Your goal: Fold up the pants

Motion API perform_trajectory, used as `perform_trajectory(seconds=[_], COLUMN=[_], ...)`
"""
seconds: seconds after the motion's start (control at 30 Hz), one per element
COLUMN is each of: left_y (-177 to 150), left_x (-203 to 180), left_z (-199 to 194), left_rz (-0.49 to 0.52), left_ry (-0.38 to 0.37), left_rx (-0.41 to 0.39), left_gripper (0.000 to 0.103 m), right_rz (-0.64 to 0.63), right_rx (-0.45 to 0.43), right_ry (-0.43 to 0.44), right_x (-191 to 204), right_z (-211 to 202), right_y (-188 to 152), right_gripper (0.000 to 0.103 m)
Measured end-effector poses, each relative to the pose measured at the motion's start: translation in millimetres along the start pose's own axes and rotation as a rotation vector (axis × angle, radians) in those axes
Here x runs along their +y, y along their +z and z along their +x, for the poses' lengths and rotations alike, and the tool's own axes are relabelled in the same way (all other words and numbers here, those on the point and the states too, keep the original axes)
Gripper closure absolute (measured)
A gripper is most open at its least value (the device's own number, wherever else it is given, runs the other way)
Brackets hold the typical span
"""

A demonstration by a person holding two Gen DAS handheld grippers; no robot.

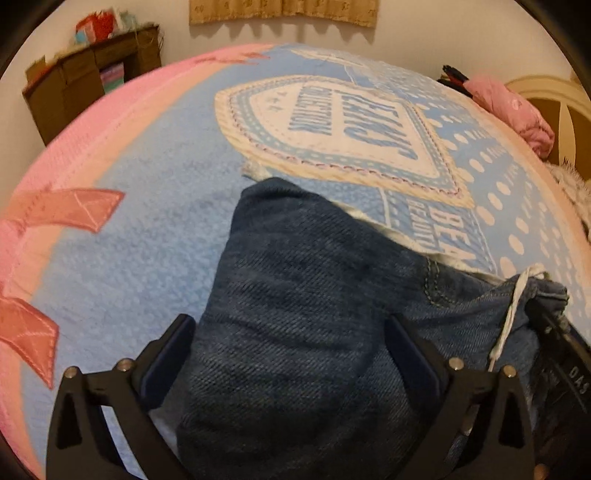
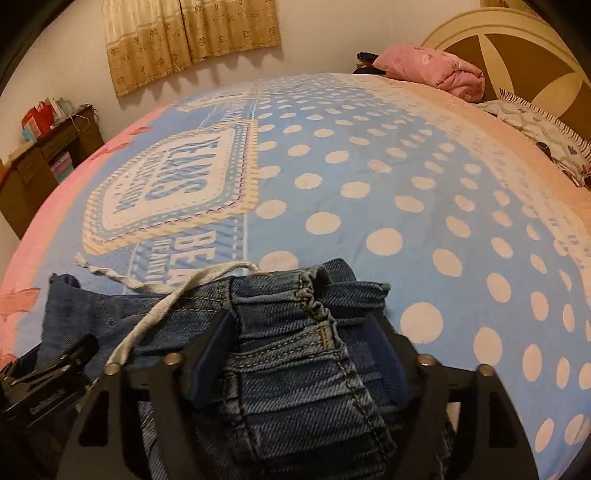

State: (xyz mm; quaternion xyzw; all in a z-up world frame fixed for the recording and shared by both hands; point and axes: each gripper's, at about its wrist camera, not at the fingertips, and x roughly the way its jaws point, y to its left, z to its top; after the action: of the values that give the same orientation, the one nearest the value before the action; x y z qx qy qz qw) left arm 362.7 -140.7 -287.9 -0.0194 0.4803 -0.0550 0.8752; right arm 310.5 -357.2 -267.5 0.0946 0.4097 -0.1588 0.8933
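Note:
Dark blue denim pants (image 1: 295, 314) lie bunched on the blue printed bed cover (image 1: 155, 229). My left gripper (image 1: 291, 325) has its two fingers on either side of a thick fold of the denim and grips it. My right gripper (image 2: 303, 328) grips the gathered waistband of the pants (image 2: 295, 354), with a white drawstring (image 2: 155, 314) trailing to the left. The right gripper shows at the right edge of the left wrist view (image 1: 561, 350), and the left gripper at the lower left of the right wrist view (image 2: 44, 373). The two grippers are close together.
The bed cover (image 2: 369, 203) has white dots and a crest print. A pink pillow (image 2: 436, 70) and a patterned pillow (image 2: 546, 133) lie by the headboard (image 2: 517, 40). A brown shelf unit (image 2: 44, 166) stands by the wall, under a curtain (image 2: 192, 33).

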Motion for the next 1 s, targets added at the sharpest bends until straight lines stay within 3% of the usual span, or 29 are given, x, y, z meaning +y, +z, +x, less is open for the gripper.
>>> perform_trajectory(seconds=[0.07,0.2,0.27,0.4,0.53,0.7,1.0], left_y=[-2,0,2,-4,-16,-30,-59], left_x=[-2,-2,1,8,20,40,52], left_z=[-1,-17,-34,-87,-135,-176,-232], left_rz=[0.007,0.047,0.073,0.127,0.157,0.115,0.099], left_ry=[0.013,0.005,0.035,0.051,0.072,0.075,0.037], left_rx=[-0.004,0.020,-0.009,-0.123,-0.218,-0.249,-0.266], left_gripper=[0.000,0.000,0.000,0.000,0.000,0.000,0.000], right_rz=[0.037,0.139,0.137,0.106,-0.011,-0.020,0.027], right_rx=[0.021,0.000,-0.079,-0.227,-0.346,-0.311,-0.229], right_ry=[-0.030,0.052,0.010,0.011,0.006,0.107,0.187], right_x=[-5,-23,-22,-12,11,28,33], right_z=[4,-5,-27,-80,-132,-173,-225], right_y=[0,-1,-6,-12,-25,-48,-66], right_gripper=[0.005,0.004,0.004,0.004,0.004,0.004,0.004])
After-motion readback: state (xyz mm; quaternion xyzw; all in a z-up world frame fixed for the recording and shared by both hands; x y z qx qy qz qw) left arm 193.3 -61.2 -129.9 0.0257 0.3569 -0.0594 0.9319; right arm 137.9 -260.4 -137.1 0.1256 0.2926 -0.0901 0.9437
